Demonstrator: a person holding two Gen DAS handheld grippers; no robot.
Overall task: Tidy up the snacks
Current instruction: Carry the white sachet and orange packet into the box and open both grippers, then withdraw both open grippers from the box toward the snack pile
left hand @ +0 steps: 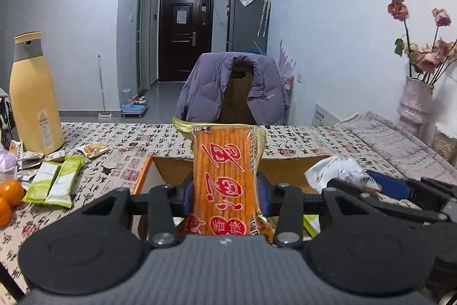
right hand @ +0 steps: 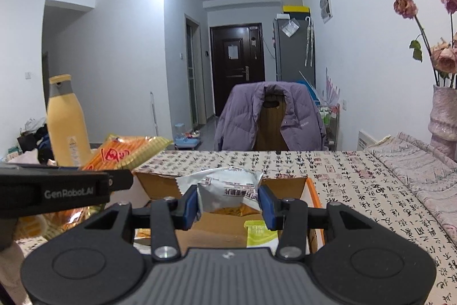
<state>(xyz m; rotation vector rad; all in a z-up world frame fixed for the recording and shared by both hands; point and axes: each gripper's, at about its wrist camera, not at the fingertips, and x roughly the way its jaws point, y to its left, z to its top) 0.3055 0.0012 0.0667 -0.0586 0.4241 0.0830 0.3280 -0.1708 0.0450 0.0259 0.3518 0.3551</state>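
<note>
Left gripper (left hand: 227,190) pinches orange snack pack (left hand: 224,179); right gripper (right hand: 230,205) pinches white packet (right hand: 225,187).

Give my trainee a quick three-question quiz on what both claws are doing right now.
1. True or false: the left claw is empty.
2. What does the right claw hold? A) white packet B) orange C) bottle
3. Fill in: both claws hover over an open cardboard ____.

Key: 1. False, it grips the orange packet. 2. A, the white packet. 3. box.
</note>
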